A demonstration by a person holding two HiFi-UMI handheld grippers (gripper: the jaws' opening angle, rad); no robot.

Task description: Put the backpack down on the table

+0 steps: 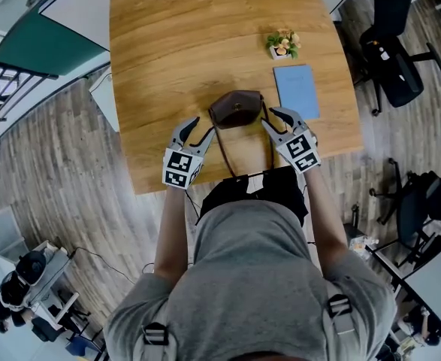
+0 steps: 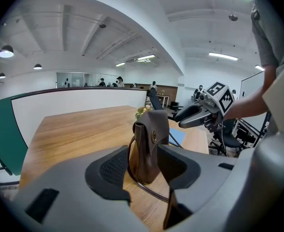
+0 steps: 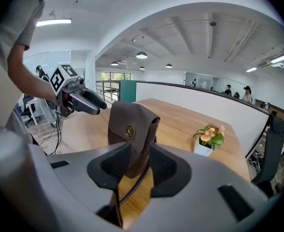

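Observation:
A small brown leather backpack stands upright on the wooden table near its front edge. Its straps trail back off the edge toward the person. My left gripper hovers just left of the bag, apart from it, jaws open. My right gripper hovers just right of it, also open. In the left gripper view the bag shows beyond the gap of the gripper, with no pad pressing on it. The right gripper view shows the bag the same way past that gripper.
A blue notebook lies to the right of the bag, with a small flower pot behind it. Office chairs stand off the table's right side. The person stands at the front edge.

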